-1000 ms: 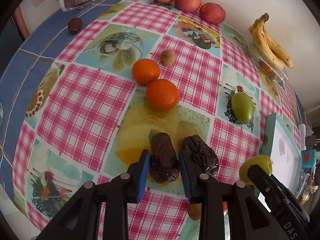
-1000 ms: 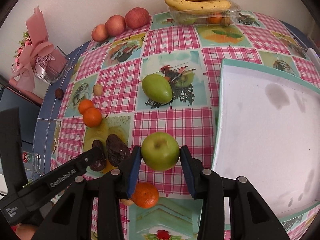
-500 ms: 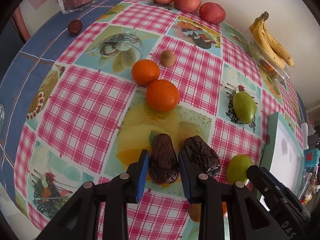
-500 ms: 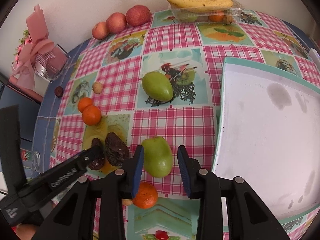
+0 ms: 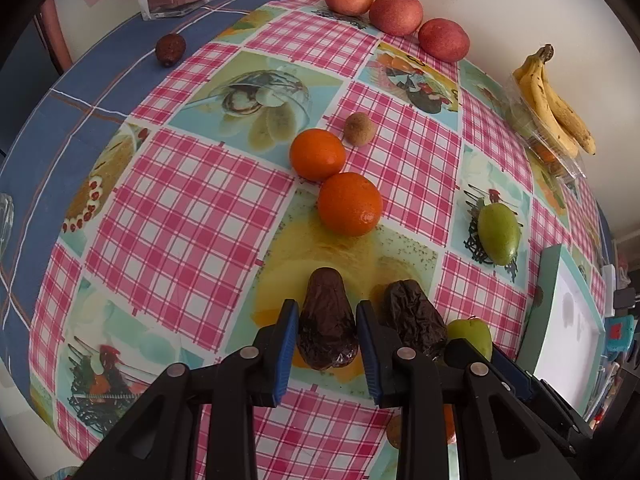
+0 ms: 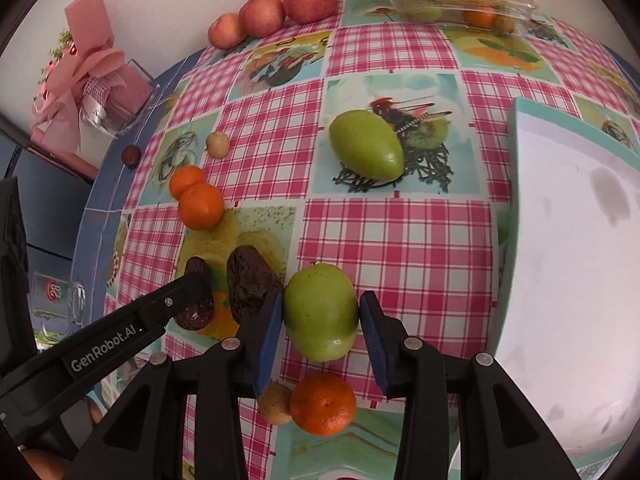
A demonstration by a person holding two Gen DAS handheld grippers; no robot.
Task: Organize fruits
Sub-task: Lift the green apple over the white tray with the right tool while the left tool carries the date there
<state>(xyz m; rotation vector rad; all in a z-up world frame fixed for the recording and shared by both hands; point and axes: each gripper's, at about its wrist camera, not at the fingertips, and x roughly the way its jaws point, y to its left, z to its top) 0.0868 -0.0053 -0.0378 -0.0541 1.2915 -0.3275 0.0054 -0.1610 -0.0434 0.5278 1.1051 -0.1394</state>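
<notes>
A: Item 1: green mango-like fruit (image 6: 316,332). Location?

B: On the checked tablecloth (image 6: 400,240), between the jaws of the right gripper (image 6: 320,304). Just beside a wrinkled dark avocado (image 6: 252,280), near the white tray (image 6: 560,240), with a tangerine (image 6: 323,403) and a small brown fruit (image 6: 274,403) closer to the camera.

A: Handling?

B: Judged firm, smooth-skinned and moderately heavy, so likely to slip under a light pinch. Best taken across the widest part of the belly, pads flat on opposite sides, not near the tapered stem end.

A: State of the tongs?

B: Right: jaws narrow, 1 pad touching the skin, the other at most a hairline off. Clamped or released, impossible to tell.

A: Item 2?

B: Shrivelled avocado (image 5: 326,328), flanked closely by the left gripper (image 5: 326,312). Pressure not readable either. Judged soft, light and easily bruised, so a gentle hold at mid-body.

A: Pose?

B: Both tools low, tilted down toward the table, side by side. Left finger crossing the lower left of the right view.

A: Remaining stock?

B: 2 oranges (image 5: 350,204), 1 more green fruit (image 6: 366,151), well apart.
</notes>
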